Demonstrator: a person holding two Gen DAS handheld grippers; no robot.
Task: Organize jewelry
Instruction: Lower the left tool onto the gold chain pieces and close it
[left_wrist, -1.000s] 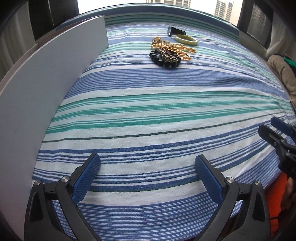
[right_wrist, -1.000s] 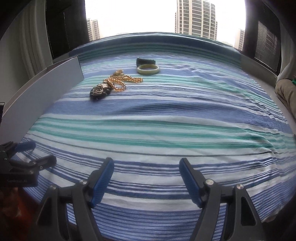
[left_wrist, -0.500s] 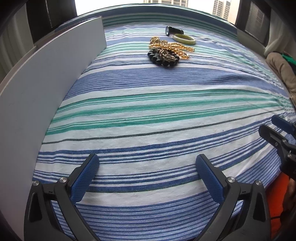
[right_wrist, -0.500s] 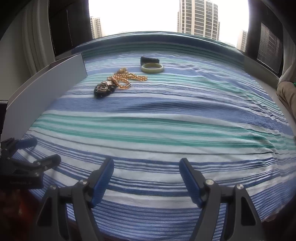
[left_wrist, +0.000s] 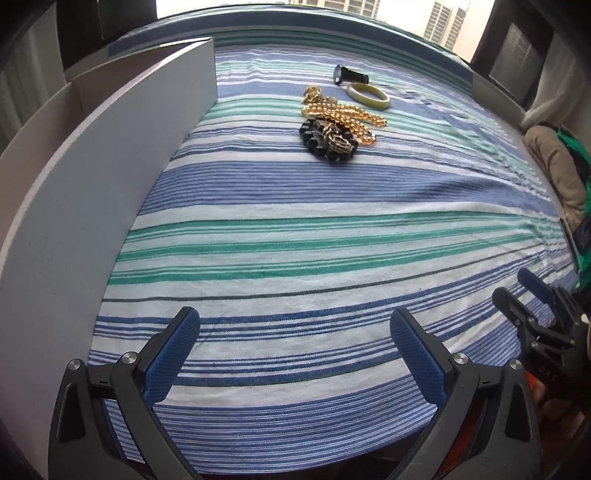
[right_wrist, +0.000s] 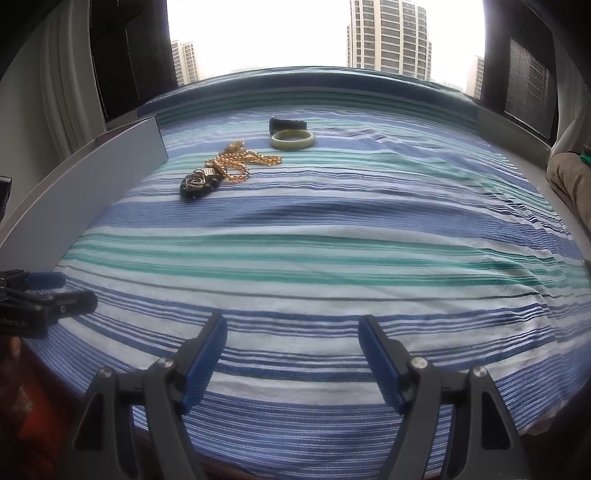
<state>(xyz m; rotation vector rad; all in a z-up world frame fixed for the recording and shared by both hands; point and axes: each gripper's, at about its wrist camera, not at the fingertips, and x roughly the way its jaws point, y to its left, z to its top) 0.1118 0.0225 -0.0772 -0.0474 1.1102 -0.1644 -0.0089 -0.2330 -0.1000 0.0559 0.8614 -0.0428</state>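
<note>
Here, at the bottom of the left wrist view, we hold the left gripper (left_wrist: 295, 350) over the near edge of a striped cloth (left_wrist: 314, 266), its blue-padded fingers (left_wrist: 170, 358) spread wide with nothing between them. At the lower right of that frame the right gripper (left_wrist: 524, 295) juts in from the side, also parted and empty. In the right wrist view its own fingers (right_wrist: 207, 358) stand apart at the bottom of the frame (somewhat narrower than the left pair), gripping nothing, and the left gripper (right_wrist: 55, 288) shows at the lower left edge.

Running up the left side of both frames we see a grey box wall (left_wrist: 92, 177), standing upright along the edge of the cloth.

Beyond the broad middle of the cloth, in the upper centre of the left wrist view, lies the jewelry, well apart from both grippers. Nearest is a black bead bracelet (left_wrist: 327, 140) with a metallic ornament on top; a gold chain necklace (left_wrist: 340, 110) lies touching it just behind. Farther up and to the right sits a pale green bangle (left_wrist: 367, 96), and behind that a black watch (left_wrist: 349, 75). In the right wrist view the same pieces sit in the upper left-centre of the frame.

Tower blocks (right_wrist: 388, 37) fill the window at the top.
</note>
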